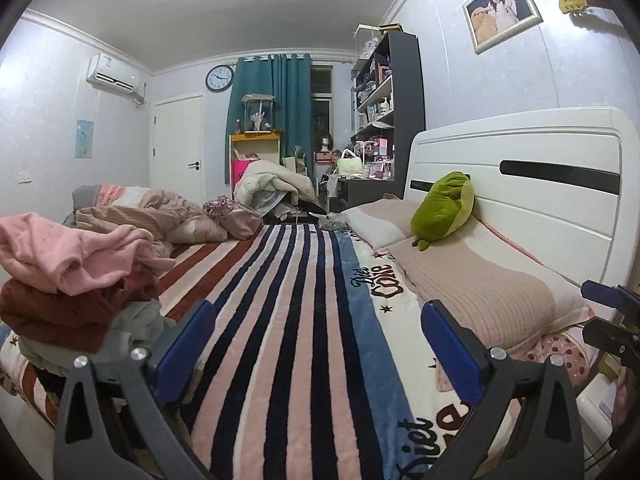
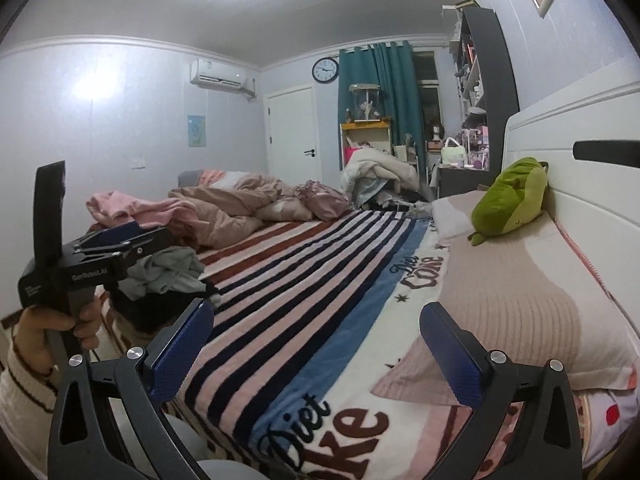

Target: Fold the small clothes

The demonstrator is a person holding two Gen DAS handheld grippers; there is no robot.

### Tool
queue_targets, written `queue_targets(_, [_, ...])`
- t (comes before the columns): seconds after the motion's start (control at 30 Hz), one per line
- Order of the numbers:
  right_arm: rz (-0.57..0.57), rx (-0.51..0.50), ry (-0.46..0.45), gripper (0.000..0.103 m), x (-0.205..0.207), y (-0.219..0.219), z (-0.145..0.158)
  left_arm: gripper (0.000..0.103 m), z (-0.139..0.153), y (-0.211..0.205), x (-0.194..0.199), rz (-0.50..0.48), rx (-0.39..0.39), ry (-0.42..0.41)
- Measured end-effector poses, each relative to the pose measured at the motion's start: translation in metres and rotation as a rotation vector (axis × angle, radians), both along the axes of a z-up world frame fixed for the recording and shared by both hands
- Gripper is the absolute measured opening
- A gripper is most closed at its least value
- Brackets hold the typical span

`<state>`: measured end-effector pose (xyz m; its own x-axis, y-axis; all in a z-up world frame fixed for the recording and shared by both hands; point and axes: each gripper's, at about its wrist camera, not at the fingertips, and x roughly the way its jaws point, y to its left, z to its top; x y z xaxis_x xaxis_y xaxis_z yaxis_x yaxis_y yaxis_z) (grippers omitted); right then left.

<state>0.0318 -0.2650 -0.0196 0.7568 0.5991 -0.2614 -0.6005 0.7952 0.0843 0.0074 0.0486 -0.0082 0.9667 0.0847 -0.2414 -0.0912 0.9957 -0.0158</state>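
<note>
While nothing sits between them — both hand-held grippers, left (image 1: 318, 354) and right (image 2: 316, 354), spread wide over striped blanket (image 1: 280, 300).

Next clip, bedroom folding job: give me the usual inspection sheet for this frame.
Surface: striped blanket on the bed, its middle bare.
Job's things: clothes pile at the bed's left edge, pink garment on top, unfolded.
Clutter: green plush toy on the pillows; rumpled duvet further back.
Grippers: left gripper and right gripper both open, holding nothing, jaws wide apart.
Cables: nothing seen.
Surroundings: white headboard, shelving unit, teal curtain, wall clock.
</note>
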Motion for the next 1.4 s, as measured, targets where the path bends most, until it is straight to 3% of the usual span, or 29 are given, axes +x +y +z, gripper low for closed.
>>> queue_targets(1.4, [-0.038, 0.001, -0.001, 0.103, -0.0087, 0.0081, 0.0049, 0.102, -0.0029, -0.006, -0.0048, 0.016, 0.051, -0.005])
